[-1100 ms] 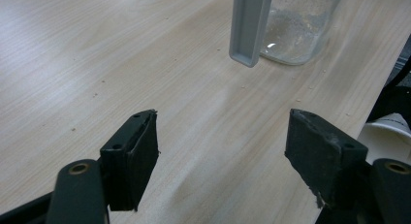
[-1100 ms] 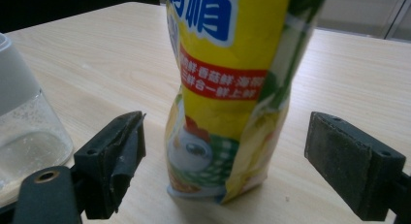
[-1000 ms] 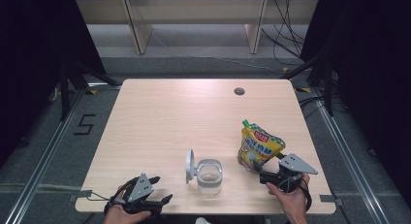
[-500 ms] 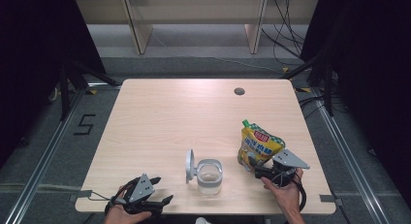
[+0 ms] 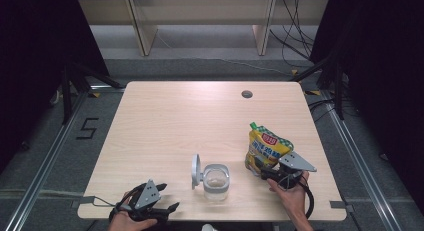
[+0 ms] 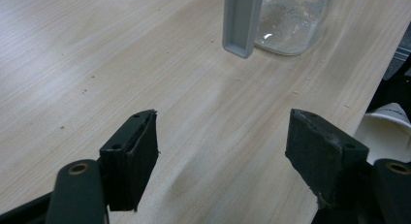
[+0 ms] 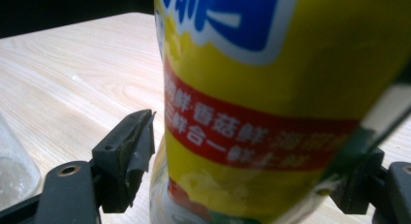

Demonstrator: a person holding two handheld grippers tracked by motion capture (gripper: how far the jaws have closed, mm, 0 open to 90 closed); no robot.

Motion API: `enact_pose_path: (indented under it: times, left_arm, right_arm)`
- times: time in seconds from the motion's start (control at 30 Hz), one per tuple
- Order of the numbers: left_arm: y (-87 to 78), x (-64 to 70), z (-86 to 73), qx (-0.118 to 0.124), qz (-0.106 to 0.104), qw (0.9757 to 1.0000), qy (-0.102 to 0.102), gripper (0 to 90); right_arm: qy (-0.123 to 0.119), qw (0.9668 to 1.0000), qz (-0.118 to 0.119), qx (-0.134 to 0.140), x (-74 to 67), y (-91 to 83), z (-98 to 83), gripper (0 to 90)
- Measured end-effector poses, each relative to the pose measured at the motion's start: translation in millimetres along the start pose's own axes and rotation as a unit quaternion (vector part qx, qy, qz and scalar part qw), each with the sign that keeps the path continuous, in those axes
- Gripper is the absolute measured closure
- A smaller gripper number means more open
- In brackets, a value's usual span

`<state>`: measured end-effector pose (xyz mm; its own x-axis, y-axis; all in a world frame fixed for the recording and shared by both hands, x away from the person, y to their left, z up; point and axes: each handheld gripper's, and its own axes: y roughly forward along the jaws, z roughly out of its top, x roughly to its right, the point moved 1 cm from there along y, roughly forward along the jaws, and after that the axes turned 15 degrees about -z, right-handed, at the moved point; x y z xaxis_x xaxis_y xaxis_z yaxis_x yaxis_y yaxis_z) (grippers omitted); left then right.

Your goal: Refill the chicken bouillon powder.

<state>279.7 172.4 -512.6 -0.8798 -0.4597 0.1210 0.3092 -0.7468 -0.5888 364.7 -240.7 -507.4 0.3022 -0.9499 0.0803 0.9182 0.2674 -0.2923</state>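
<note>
Your right gripper (image 5: 264, 172) sits at about 4 o'clock on the wooden table (image 5: 200, 116), jaws wide apart and just now closing in around the base of the yellow stand-up pouch (image 5: 265, 148). In the right gripper view the pouch (image 7: 271, 103) stands between your jaws: the left pad shows a thin gap beside the pouch wall, while the right pad is blurred against the pouch edge, so you cannot tell contact there. No squeeze is visible yet. The pouch stands upright with a slight lean, its green cap at the top left corner, a red band and blue lettering across its front. Your right hand (image 5: 292, 193) comes in from the 5 o'clock edge. At 6 o'clock on the table, well left of the pouch, stands a clear glass jar (image 5: 216, 181) with its grey hinged lid (image 5: 196, 170) flipped up on the jar's 9 o'clock side; pale residue clouds the glass. Your left gripper (image 5: 167, 207) rests at 7 o'clock near the front edge, jaws spread wide with nothing between them. In the left gripper view, bare wood lies between the pads and the jar (image 6: 293, 20) and lid (image 6: 241, 21) stand off toward 12 o'clock. A small dark round hole (image 5: 246, 94) marks the table at 1 o'clock.
</note>
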Motion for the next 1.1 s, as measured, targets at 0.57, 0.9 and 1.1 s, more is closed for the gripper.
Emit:
enact_pose_path:
  times: [0.57, 0.9, 1.1]
  left_arm:
    - [0.3, -0.5, 0.6, -0.007, -0.003, 0.9999, 0.008, 26.5]
    - [0.2, -0.8, 0.7, -0.012, 0.000, 0.9999, 0.012, 26.5]
    - [0.7, -0.4, 0.8, -0.010, 0.000, 0.9999, 0.010, 26.6]
  right_arm:
    - [0.035, 0.9990, 0.020, 0.020, -0.3, 11.3, -2.5, 30.9]
    - [0.028, 0.9985, 0.032, 0.035, 0.6, 16.2, -0.9, 38.1]
    - [0.029, 0.9982, 0.035, 0.040, -0.8, 19.6, -1.8, 40.3]
